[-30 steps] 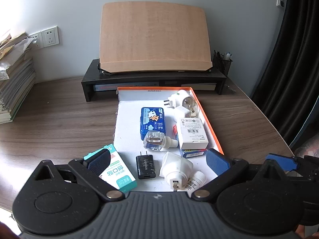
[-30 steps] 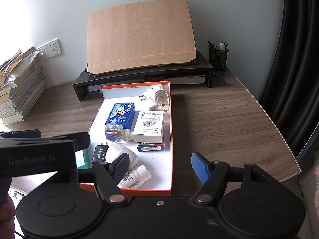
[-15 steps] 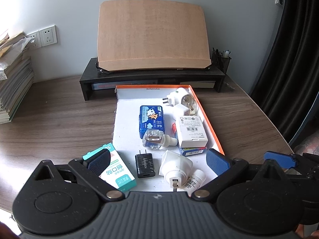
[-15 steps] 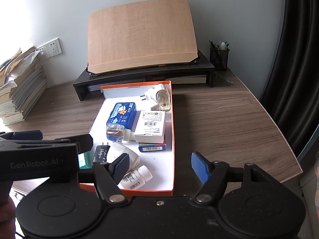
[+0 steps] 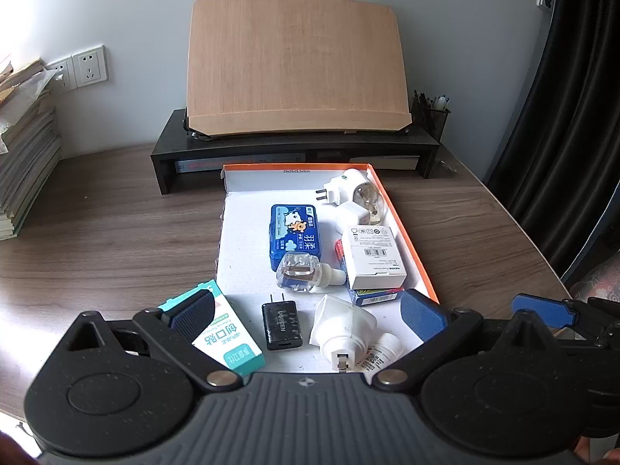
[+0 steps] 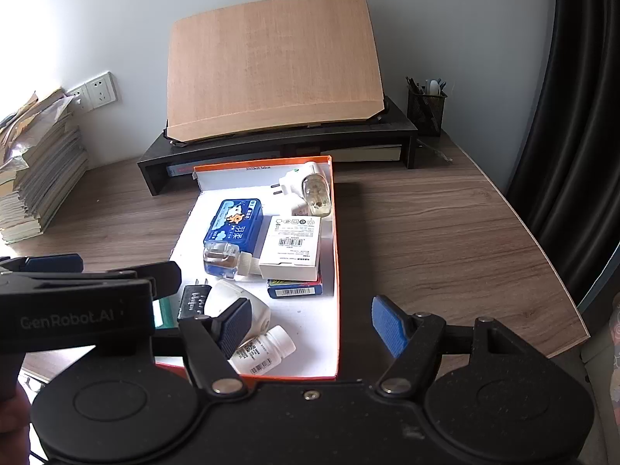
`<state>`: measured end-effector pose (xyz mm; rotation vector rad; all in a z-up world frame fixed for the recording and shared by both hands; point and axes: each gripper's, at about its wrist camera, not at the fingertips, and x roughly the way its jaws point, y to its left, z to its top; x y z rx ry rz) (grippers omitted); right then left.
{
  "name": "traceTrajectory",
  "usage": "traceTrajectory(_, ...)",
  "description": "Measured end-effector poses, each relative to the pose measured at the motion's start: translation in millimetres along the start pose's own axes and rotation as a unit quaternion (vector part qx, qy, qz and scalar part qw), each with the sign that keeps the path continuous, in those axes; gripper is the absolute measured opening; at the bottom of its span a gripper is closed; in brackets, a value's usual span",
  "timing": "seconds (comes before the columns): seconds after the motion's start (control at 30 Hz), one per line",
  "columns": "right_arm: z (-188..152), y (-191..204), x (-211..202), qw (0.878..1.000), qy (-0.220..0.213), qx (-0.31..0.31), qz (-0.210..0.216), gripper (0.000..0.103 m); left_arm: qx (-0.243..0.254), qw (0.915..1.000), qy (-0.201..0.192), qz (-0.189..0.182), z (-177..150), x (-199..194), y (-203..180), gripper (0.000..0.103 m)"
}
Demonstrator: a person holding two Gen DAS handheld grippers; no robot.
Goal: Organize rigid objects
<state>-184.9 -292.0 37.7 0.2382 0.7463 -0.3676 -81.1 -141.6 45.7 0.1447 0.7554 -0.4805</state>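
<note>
An orange-rimmed white tray (image 5: pixel 403 228) lies on the wooden desk and holds several items. Among them are a blue tin (image 5: pixel 294 236), a white carton (image 5: pixel 374 257), a clear refill bottle (image 5: pixel 300 277), a black charger (image 5: pixel 282 325), a white plug-in device (image 5: pixel 341 329), a small white bottle (image 6: pixel 263 348) and a night-light plug (image 5: pixel 348 193). A teal-and-white box (image 5: pixel 228 333) lies at the tray's near left corner, beside the left pad. My left gripper (image 5: pixel 308 314) hovers open over the tray's near end. My right gripper (image 6: pixel 310 325) stands open over the tray's near right wall, gripping nothing.
A black riser (image 5: pixel 294 147) carrying a tilted wooden board (image 5: pixel 296 66) stands behind the tray. A mesh pen holder (image 6: pixel 426 108) sits at its right end. Stacked books (image 5: pixel 23 178) are at the far left. A dark curtain (image 6: pixel 581 116) hangs past the desk's right edge.
</note>
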Motion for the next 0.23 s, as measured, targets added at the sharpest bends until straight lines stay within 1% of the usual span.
traceTrajectory(0.23, 1.2, 1.3, 4.5, 1.000, 0.004, 0.000, -0.002, 0.082, -0.001, 1.0000, 0.005, -0.001, 1.4, 4.4, 1.8, 0.103)
